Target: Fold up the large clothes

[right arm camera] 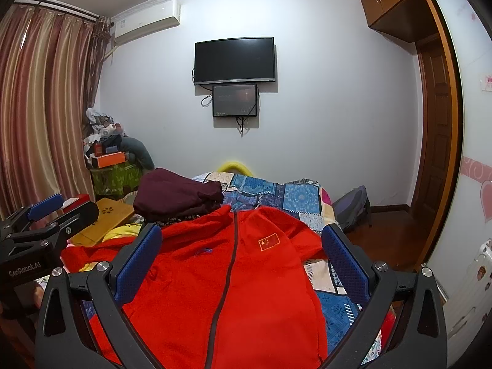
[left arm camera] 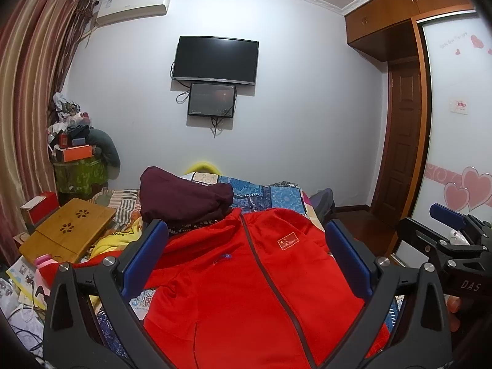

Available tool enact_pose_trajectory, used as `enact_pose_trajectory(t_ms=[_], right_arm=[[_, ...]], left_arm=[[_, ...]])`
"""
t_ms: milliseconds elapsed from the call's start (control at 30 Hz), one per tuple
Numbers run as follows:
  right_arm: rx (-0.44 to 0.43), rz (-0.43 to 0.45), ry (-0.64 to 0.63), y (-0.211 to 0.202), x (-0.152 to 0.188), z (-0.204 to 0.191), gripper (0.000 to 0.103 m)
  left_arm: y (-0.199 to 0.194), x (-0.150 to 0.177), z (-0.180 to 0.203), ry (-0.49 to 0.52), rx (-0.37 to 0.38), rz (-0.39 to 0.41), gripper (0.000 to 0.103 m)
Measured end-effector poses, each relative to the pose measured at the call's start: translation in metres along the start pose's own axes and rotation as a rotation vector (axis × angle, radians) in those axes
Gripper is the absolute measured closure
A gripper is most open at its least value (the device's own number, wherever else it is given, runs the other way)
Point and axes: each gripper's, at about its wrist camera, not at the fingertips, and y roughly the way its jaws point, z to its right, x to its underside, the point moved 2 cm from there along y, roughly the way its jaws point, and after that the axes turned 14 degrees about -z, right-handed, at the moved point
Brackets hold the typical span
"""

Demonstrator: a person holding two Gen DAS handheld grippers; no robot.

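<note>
A red jacket (left arm camera: 246,276) lies spread on the bed, front up, its dark zip (right arm camera: 226,273) closed and running down the middle; a small flag patch (right arm camera: 269,241) sits on one side of the chest and a faint logo on the other, too small to read; the lower hem is cut off by the bottom edge in both views, and one sleeve runs off toward the left behind the gripper frame, so its end cannot be seen. The left gripper (left arm camera: 246,255) hangs above the jacket with its blue pads (left arm camera: 144,258) spread wide and nothing between them; the right gripper (right arm camera: 241,258) hangs over it likewise, jaws wide apart and empty. Beyond the collar rests a folded maroon garment (left arm camera: 184,196), touching or just beside the jacket; which, I cannot tell. Under both lies a patchwork bedspread (right arm camera: 276,193), mostly hidden by the jacket. A wooden lap desk (left arm camera: 67,233) sits at the left; a television (left arm camera: 215,58) hangs on the far wall with a smaller screen (left arm camera: 211,100) below it, its dim picture unreadable.
</note>
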Motion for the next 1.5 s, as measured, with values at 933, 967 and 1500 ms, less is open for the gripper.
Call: enact_pose_trajectory(t_ms=[933, 967, 1500], right_arm=[[0.002, -0.006, 0.006, 0.0050, -0.0010, 0.0013, 0.000], [0.002, -0.007, 0.006, 0.0045, -0.0022, 0.0005, 0.000], [0.003, -0.010, 0.006, 0.0058, -0.0020, 0.0021, 0.000]], left_arm=[[0.0017, 0.0004, -0.0009, -0.010, -0.005, -0.004, 0.000], [0.0017, 0.0007, -0.0008, -0.010, -0.006, -0.004, 0.000], [0.0019, 0.0016, -0.0023, -0.013, -0.005, -0.007, 0.000]])
